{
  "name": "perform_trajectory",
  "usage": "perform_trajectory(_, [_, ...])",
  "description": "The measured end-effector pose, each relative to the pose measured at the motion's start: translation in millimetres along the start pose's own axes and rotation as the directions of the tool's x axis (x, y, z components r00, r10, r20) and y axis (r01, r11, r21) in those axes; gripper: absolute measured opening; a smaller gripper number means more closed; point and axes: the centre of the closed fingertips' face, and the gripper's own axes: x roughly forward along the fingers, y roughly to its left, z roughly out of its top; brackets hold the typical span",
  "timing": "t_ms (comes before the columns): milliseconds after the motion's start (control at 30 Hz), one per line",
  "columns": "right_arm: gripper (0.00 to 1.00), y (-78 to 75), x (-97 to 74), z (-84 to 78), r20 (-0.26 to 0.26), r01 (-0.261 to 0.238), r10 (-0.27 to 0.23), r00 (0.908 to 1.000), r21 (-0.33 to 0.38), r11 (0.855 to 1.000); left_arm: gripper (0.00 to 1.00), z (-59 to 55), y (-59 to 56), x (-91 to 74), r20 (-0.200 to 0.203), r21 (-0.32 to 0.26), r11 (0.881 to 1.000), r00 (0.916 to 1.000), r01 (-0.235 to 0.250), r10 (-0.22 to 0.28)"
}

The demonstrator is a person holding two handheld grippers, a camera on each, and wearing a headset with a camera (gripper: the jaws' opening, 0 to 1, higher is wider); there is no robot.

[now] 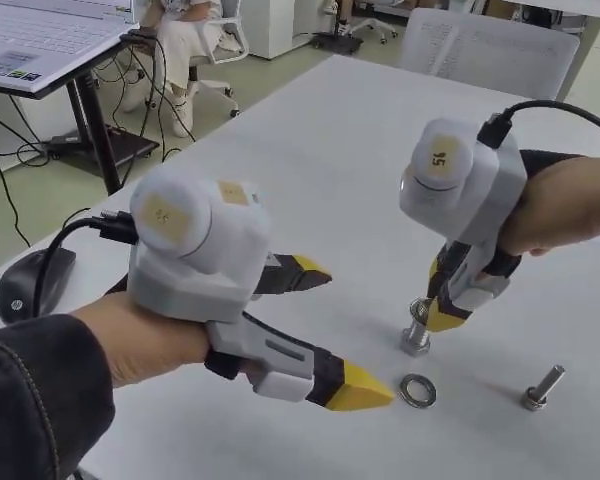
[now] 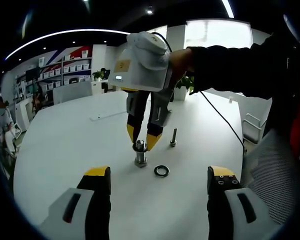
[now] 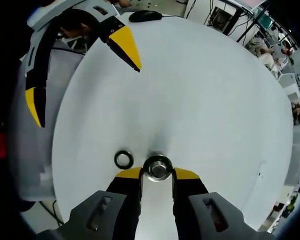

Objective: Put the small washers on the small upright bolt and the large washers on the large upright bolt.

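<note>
A large upright bolt (image 1: 416,335) stands on the white table (image 1: 310,160). My right gripper (image 1: 435,308) comes down over it, its yellow tips closed on a large washer (image 3: 158,167) at the bolt's top (image 2: 140,146). A second washer (image 1: 417,390) lies flat on the table beside the bolt (image 3: 123,159), and shows just ahead of the jaws in the left gripper view (image 2: 161,171). The small bolt (image 1: 542,388) stands on its head further right (image 2: 173,137). My left gripper (image 1: 338,330) hovers open and holds nothing, a short way left of the large bolt.
A black mouse (image 1: 28,282) with its cable lies at the table's left edge. A white chair (image 1: 490,48) stands at the far side. A desk (image 1: 40,45) and a seated person (image 1: 185,40) are beyond the table on the left.
</note>
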Motion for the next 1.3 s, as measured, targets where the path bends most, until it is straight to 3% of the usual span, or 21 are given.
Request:
perform_trajectory(967, [0.24,2.3,39.0,-5.5,-0.011,-0.032,0.032,0.9994,0.032,0.999,0.79,-4.1,0.9,1.3,-0.011,-0.003,1.0,0.9999,0.005,-0.005])
perform_trajectory(1300, [0.24,4.0,37.6,-3.2,-0.014,-0.031,0.032,0.9994,0.032,0.999,0.79,-4.3,1.1,0.7,-0.01,-0.004,1.0,0.9999,0.005,-0.005])
